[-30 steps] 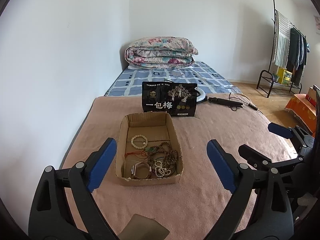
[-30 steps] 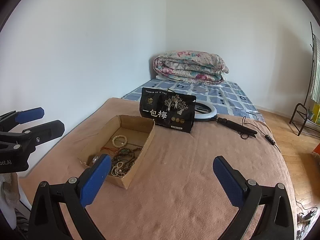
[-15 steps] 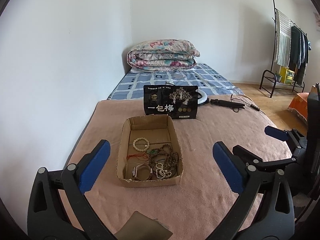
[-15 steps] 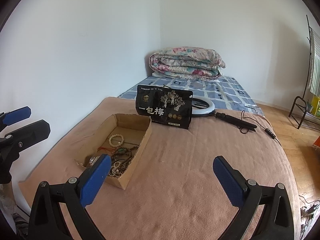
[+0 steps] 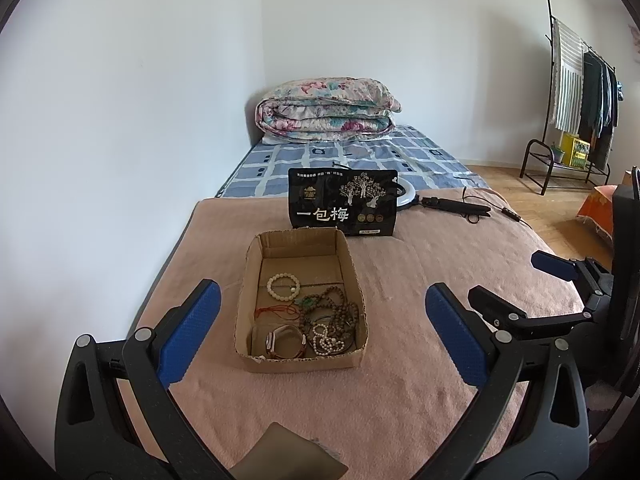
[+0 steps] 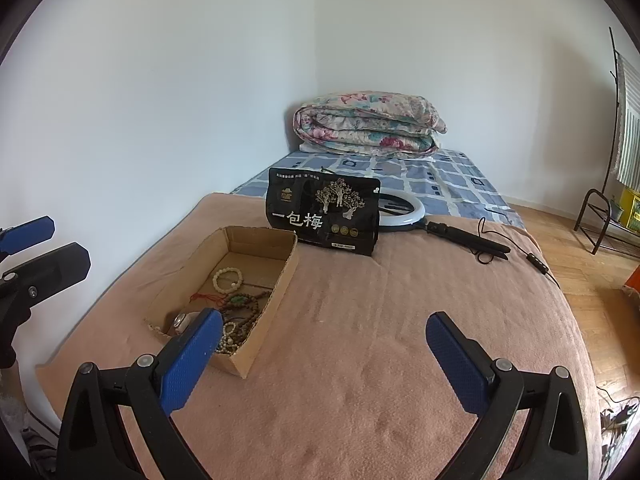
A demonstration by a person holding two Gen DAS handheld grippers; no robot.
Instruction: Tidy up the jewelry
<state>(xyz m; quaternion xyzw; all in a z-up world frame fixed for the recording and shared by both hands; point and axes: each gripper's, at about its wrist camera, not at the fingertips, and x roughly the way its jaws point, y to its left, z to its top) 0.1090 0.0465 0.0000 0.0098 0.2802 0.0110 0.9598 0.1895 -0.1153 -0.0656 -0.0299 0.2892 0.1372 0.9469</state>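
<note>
An open cardboard box (image 5: 244, 292) sits on the pink blanket, and the right wrist view shows it at the left (image 6: 280, 292). Inside lie a white bead bracelet (image 5: 283, 287), a long brown bead strand (image 5: 340, 312), a red cord (image 5: 276, 312), a watch (image 5: 284, 342) and a small white bead strand (image 5: 326, 340). My left gripper (image 5: 322, 288) hangs open in front of the box, its blue pads wide apart and holding nothing. My right gripper (image 6: 324, 316) is open too, over bare blanket to the right of the box.
A black printed pouch (image 5: 344, 208) stands just behind the box. A ring light (image 6: 404, 212) with its handle and cable lies behind that. A folded floral quilt (image 5: 326, 108) rests at the bed's far end. A clothes rack (image 5: 580, 92) stands at the right. A wall runs along the left.
The left gripper's jaws have spread wider than a second ago. The box and the jewelry in it have not moved.
</note>
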